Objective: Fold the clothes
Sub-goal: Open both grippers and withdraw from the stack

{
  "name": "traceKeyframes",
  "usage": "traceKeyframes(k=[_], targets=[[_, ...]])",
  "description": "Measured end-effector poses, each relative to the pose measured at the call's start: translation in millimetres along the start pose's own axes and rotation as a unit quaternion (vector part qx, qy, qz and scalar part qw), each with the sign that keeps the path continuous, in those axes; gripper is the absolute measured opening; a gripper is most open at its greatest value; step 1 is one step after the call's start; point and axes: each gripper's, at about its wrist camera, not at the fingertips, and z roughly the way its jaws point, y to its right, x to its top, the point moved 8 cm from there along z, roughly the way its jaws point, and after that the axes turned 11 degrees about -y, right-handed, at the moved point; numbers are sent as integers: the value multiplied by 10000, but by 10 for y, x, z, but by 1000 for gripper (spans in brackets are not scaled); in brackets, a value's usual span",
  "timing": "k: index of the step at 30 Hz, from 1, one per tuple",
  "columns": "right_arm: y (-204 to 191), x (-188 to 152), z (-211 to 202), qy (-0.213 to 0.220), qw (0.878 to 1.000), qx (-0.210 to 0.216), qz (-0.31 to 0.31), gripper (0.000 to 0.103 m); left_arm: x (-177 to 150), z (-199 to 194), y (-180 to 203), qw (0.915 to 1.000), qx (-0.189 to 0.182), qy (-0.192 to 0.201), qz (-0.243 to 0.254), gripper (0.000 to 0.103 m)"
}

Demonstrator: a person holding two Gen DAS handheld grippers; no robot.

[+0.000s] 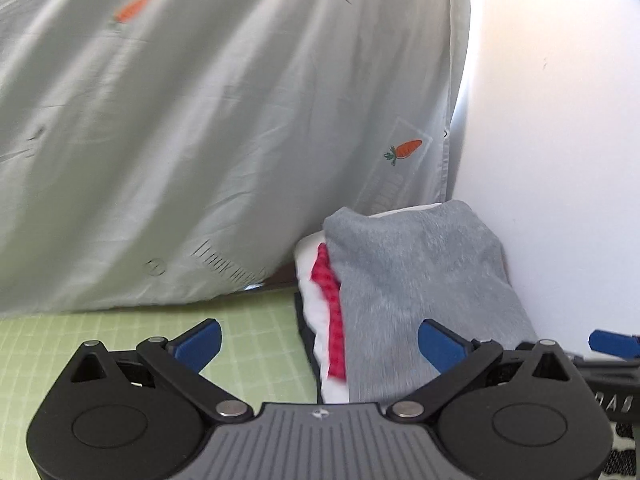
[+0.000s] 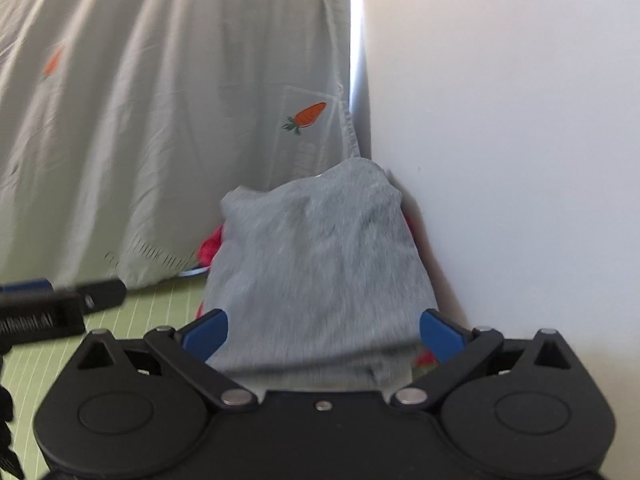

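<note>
Left gripper (image 1: 319,340): black linkage, blue pads. Fingers spread wide; nothing pinched between them. One pad sits over the pale green gridded cutting mat (image 1: 120,332), the other over the near edge of the garment stack.

Right gripper (image 2: 323,330): same build. Fingers spread wide, pads to either side of the near end of the grey cloth, not pressing on it. Its blue fingertip also shows at the right margin of the left wrist view; the left gripper's finger crosses the left margin of the right wrist view, so the two tools lie close together, side by side.

Folded grey fleecy garment (image 2: 320,256): top item of the stack, lying loose, slightly humped, its far end close to the wall.

Red checked cloth (image 1: 334,320): folded, edge showing under the grey piece.

White folded cloth (image 1: 310,280): beneath the red one, with a dark flat base (image 1: 306,332) under the stack, its nature unclear.

Pale grey-green sheet printed with orange carrots (image 1: 200,140): hangs behind the mat as a backdrop.

Plain white wall (image 1: 560,120): right of the stack, touching or nearly so.

Step in hand, by judgement: the grey garment looks folded and laid on the stack, both tools free of it. Next move likely calls for drawing both tools back without snagging the fleece, then finding another unfolded piece; none shows in either view.
</note>
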Motion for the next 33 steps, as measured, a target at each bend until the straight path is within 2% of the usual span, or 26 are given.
traceKeyframes(k=[5,9,11,15,17,21,33], targets=[[-46,-490,-463,-225,9996,83,152,103,-343,-457,-116,9991,-391,-133,-124,103],[-88,-773,-717,-295,9995,-19,136,103,-633,-729,-95,9977,-610,-204,223,103],[-107,-878,-842,-261,9995,-155,20,103,-786,-823,-90,9975,-569,-286,305,103],[-114,-1069,-997,-352,9991,-214,63,103,-1031,-899,-141,9980,-146,-531,321,103],[-118,-1158,-1071,-388,9990,-203,69,103,-1077,-963,-175,9983,-85,-501,287,103],[-130,-1273,-1183,-421,9989,-218,32,103,-1152,-1080,-199,9986,-268,-448,112,103],[-131,-1398,-1331,-434,9988,-230,10,103,-1311,-1227,-97,9977,-440,-456,230,103]])
